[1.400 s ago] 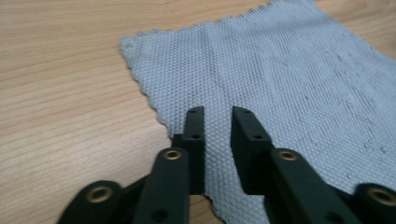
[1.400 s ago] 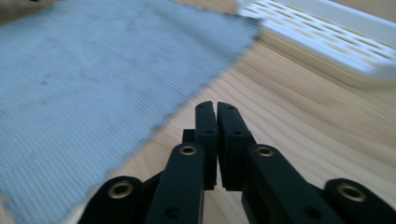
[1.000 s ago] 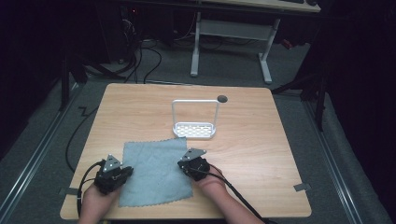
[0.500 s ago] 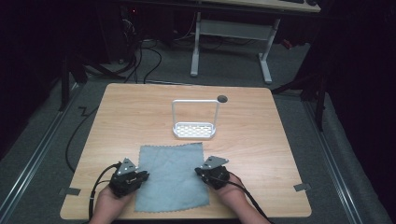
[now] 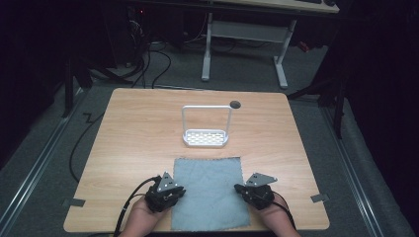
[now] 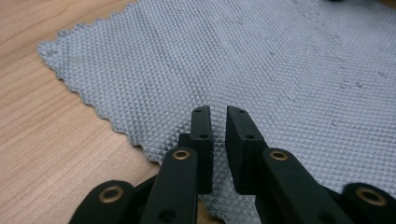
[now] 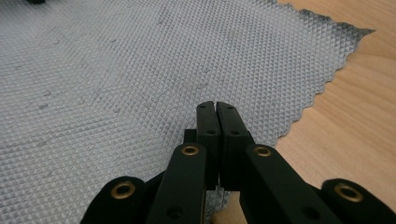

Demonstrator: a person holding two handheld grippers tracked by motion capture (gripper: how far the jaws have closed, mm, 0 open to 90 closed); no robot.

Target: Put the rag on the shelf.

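A grey-blue waffle-weave cloth [image 5: 210, 190] lies flat on the wooden table [image 5: 138, 128], near its front edge. My left gripper [image 5: 177, 191] rests low at the cloth's left edge. In the left gripper view the cloth [image 6: 233, 60] spreads ahead. There my left gripper [image 6: 218, 112] shows a narrow gap between its jaws, with no fabric seen pinched. My right gripper [image 5: 240, 189] sits at the cloth's right edge. In the right gripper view my right gripper [image 7: 215, 106] has its jaws together on the cloth [image 7: 116, 70], which puckers beneath them.
A white wire rack [image 5: 205, 138] with a perforated base stands just beyond the cloth, mid-table. A dark round hole [image 5: 235, 104] lies behind it. Bare wood stretches left and right of the cloth. Tape strips [image 5: 72, 202] mark the floor beside the table.
Both hands have slid to the right, and the cloth has gone with them. It lay skewed toward the left and now lies square, below the rack.
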